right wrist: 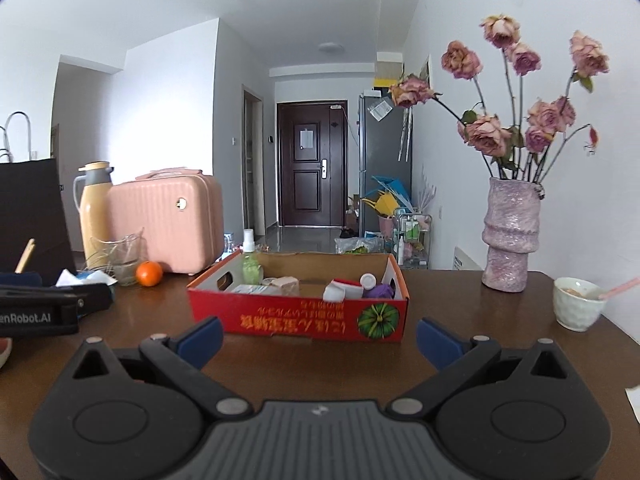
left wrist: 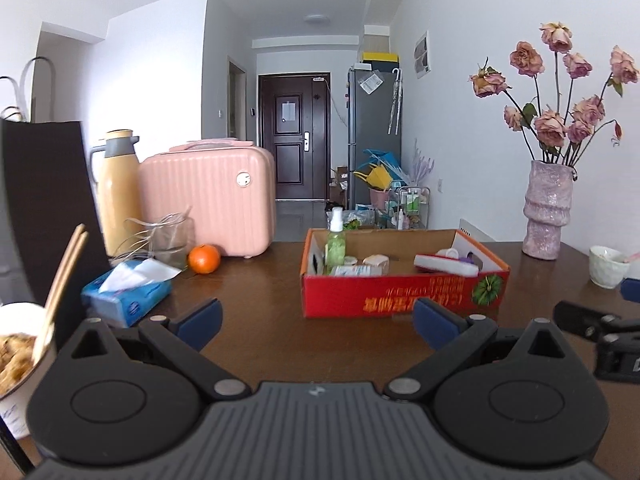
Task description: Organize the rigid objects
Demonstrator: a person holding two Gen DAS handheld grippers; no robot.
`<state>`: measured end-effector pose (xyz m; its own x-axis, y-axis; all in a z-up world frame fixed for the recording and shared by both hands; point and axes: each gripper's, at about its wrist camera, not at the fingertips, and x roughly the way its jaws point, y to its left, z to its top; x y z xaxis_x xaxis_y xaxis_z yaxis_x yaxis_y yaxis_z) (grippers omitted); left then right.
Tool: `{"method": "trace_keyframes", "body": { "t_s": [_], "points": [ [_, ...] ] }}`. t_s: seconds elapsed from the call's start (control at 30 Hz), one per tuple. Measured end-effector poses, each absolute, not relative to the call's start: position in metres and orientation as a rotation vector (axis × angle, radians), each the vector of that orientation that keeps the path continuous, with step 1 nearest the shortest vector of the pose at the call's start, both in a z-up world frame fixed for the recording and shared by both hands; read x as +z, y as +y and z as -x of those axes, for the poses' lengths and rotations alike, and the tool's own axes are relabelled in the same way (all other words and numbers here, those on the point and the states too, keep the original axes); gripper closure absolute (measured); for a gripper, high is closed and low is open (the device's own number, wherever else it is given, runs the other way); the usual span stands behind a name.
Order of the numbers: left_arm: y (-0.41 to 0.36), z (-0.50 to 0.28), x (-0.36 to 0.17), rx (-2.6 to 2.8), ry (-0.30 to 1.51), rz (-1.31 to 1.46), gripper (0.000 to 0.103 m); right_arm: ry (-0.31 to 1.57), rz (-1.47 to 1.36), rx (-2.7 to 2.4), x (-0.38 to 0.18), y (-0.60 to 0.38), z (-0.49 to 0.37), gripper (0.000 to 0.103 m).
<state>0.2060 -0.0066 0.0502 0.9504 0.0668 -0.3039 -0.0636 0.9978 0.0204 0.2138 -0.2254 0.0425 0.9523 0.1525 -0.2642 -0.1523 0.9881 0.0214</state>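
Both tools hover low over the near edge of the brown surface [right wrist: 460, 300], the left tool [left wrist: 316, 316] and right tool [right wrist: 319, 336] each spread wide and empty. The red cardboard box [right wrist: 300, 320] sits mid-surface, already holding a green spray bottle [right wrist: 251, 266] and small containers. The orange [left wrist: 204, 259] near the left edge looks the likeliest pick: approach level, centre it between the pads, close gently.

Bare desk [right wrist: 320, 364] lies open between both hand-held grippers and the red box [right wrist: 298, 316], whose top is open and partly filled with small items. Along the left edge stand a tissue pack [left wrist: 126, 294], an orange [left wrist: 204, 259], a glass jar [left wrist: 172, 240], a pink case [left wrist: 208, 200] and a flask [left wrist: 118, 192]. By the right edge, a vase [right wrist: 510, 236] and a cup [right wrist: 578, 304] leave a clear gap beside the box.
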Motion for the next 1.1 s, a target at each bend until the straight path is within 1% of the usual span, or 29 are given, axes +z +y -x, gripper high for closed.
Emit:
{"method": "trace_keyframes", "body": {
  "t_s": [0.23,0.4,0.7,1.1],
  "points": [
    [0.009,-0.143,0.032,0.058,0.272,0.023,0.000,0.270,-0.030,0.135,0.028,-0.230,-0.157,0.000],
    [0.011,-0.115,0.025,0.064,0.255,0.017,0.000,0.290,-0.043,0.130,0.018,-0.232,-0.133,0.000],
    [0.011,-0.095,0.025,0.076,0.238,0.015,0.000,0.291,-0.031,0.132,0.011,-0.229,-0.110,0.000],
    [0.010,-0.090,0.027,0.078,0.227,0.011,0.000,0.277,-0.034,0.132,0.013,-0.229,-0.106,0.000]
  ]
}}
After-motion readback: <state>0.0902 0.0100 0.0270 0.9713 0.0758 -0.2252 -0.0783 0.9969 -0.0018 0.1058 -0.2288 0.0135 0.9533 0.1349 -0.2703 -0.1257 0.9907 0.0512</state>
